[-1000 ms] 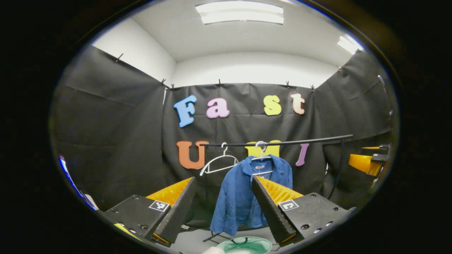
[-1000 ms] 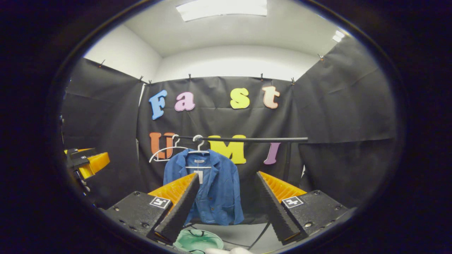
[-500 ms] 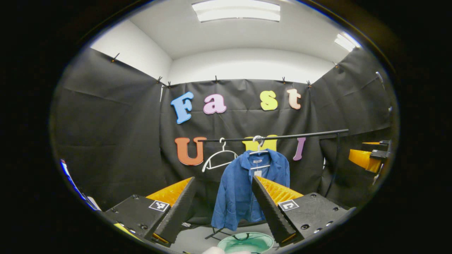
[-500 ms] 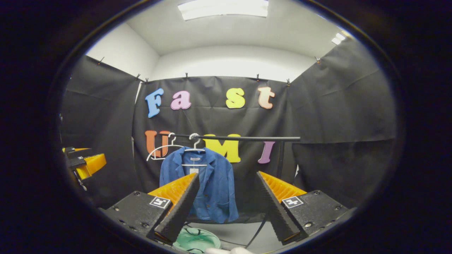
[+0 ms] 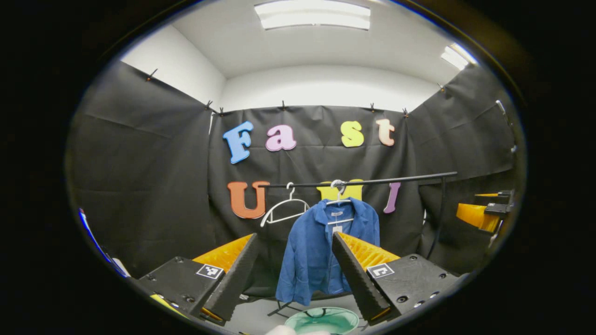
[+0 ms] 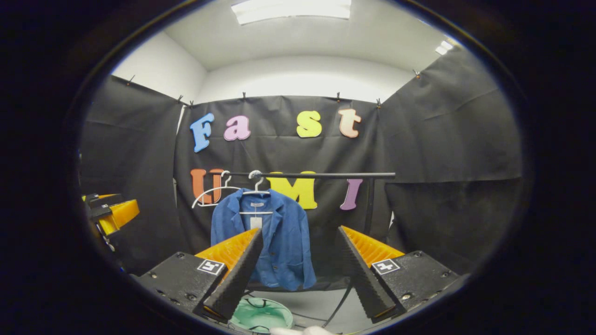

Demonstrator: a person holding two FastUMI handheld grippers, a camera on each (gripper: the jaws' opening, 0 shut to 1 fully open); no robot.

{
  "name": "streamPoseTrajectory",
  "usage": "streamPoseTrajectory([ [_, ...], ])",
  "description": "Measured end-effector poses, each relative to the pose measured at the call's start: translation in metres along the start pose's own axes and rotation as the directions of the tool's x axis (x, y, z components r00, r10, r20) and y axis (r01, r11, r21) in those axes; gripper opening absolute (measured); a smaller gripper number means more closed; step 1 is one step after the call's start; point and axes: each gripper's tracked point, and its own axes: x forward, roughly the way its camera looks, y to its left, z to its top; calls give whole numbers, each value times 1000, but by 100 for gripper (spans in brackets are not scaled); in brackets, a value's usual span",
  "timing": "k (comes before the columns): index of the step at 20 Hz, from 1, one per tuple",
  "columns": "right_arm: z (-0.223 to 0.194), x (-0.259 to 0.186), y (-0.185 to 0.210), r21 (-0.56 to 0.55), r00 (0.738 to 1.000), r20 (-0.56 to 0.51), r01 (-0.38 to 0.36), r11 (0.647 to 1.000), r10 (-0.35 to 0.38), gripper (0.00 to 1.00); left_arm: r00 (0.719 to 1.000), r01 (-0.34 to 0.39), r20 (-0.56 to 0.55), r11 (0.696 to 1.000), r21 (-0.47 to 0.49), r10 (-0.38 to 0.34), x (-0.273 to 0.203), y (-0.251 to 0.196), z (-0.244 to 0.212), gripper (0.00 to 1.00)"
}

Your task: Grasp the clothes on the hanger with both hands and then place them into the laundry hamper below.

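Left gripper view: my left claw (image 5: 293, 274) and right claw (image 6: 298, 274) gape; soft jacket (image 5: 321, 251), centre frame, wants shoulder grips.

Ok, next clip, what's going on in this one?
A person holds a gripper in each hand, facing a blue jacket that hangs on a hanger from a black rail. Both the left gripper and the right gripper are open and well short of the jacket, so nothing is grasped yet. The green hamper sits on the floor below, and an empty white hanger hangs beside the jacket.
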Motion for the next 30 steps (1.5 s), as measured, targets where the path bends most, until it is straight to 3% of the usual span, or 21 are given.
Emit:
streamPoseTrajectory([
  [5,-15,27,-2,-5,1000,-17,-26,1000,26,100,999,35,-6,999,-31,-35,25,-17,-13,96],
  [9,-34,66,1,-10,997,-37,-67,998,67,100,1000,6,-24,1000,-28,-6,59,-27,-30,100],
  [14,-60,130,7,25,987,-65,-144,989,145,100,995,94,-21,994,-56,-95,110,-62,-55,98],
  [19,-85,202,17,13,978,-71,-198,980,198,100,999,-22,-23,1000,-5,21,167,-50,-82,100],
  [20,-92,218,22,10,974,-83,-210,978,210,100,999,-31,-30,999,5,31,178,-53,-88,96],
  [21,-98,233,28,11,968,-91,-236,972,236,100,999,-35,-33,999,11,36,191,-57,-95,100],
  [26,-117,303,51,41,942,-123,-308,950,311,100,996,-85,20,996,36,84,248,-66,-111,99],
  [30,-126,354,65,47,924,-136,-355,934,358,100,994,-109,-1,993,56,109,295,-65,-132,98],
])
